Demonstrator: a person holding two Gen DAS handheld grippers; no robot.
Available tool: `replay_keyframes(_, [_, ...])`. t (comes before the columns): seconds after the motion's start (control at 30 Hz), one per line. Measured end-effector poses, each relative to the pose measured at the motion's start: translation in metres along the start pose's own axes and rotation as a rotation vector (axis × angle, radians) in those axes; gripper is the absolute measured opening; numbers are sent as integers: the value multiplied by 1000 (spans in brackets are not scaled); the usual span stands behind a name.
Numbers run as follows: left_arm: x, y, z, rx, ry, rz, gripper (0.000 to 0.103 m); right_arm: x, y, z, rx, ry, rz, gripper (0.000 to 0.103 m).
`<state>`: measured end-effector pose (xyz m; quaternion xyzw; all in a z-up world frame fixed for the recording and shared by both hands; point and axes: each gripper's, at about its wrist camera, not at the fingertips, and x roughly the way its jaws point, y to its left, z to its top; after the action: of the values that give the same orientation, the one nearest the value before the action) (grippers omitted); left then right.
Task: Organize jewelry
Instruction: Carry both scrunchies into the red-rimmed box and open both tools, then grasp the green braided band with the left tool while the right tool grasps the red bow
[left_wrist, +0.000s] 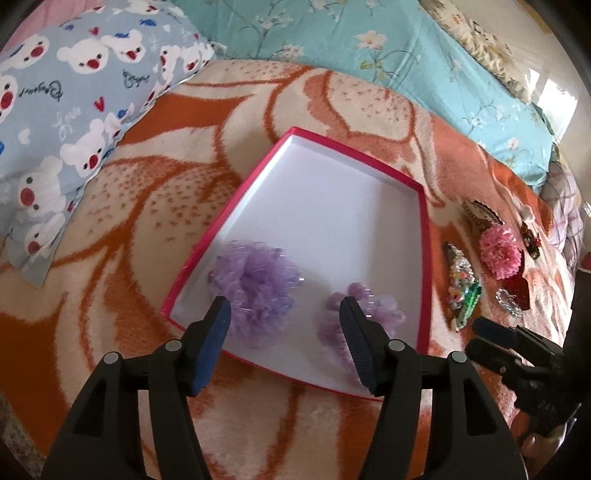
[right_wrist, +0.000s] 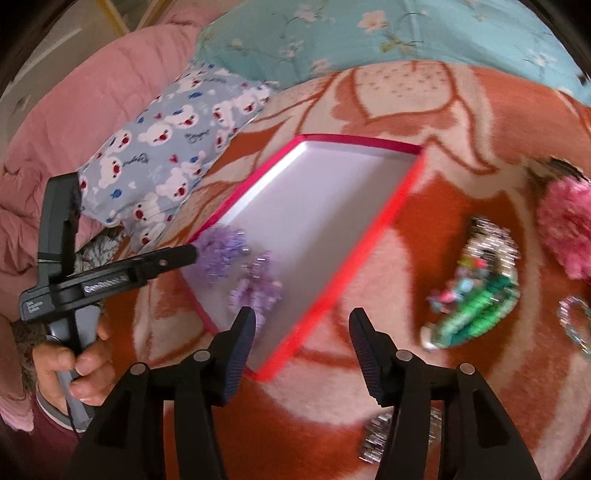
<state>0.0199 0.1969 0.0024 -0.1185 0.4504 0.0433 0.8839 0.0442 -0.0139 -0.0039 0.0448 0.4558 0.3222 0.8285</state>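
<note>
Pillow (left_wrist: 74, 103) print reads "Love", "Bonjour".

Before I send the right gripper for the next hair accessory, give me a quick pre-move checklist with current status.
1. Right gripper open and empty: ok.
2. Left gripper open, nothing held: ok.
3. Two purple pom-pom accessories inside the pink-rimmed box: ok.
4. Free floor space in the box for more pieces: ok.
5. Remaining pieces, pink pom-pom and green beaded clip, lying on the blanket right of the box: ok.
6. Exact outline of the green clip for a clean grasp: cannot tell, right wrist view is motion-blurred.
</note>
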Motion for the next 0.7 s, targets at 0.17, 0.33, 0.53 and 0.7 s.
replay_keyframes(0.17, [-2,-25,0,41,4,-22,60,-23,-31,-6,66,-20,-41,55])
replay_keyframes(0.33, [-3,-54,0,79,12,-53,60,-52,-63,-11,119,-54,-98,58])
replay_keyframes(0.53, [3,-92,0,134,29,-96,60,-86,-99,-20,171,-99,-171,61])
replay_keyframes(0.7, [8,-118,-1,181,44,-119,60,-107,-133,-26,251,-135,-217,61])
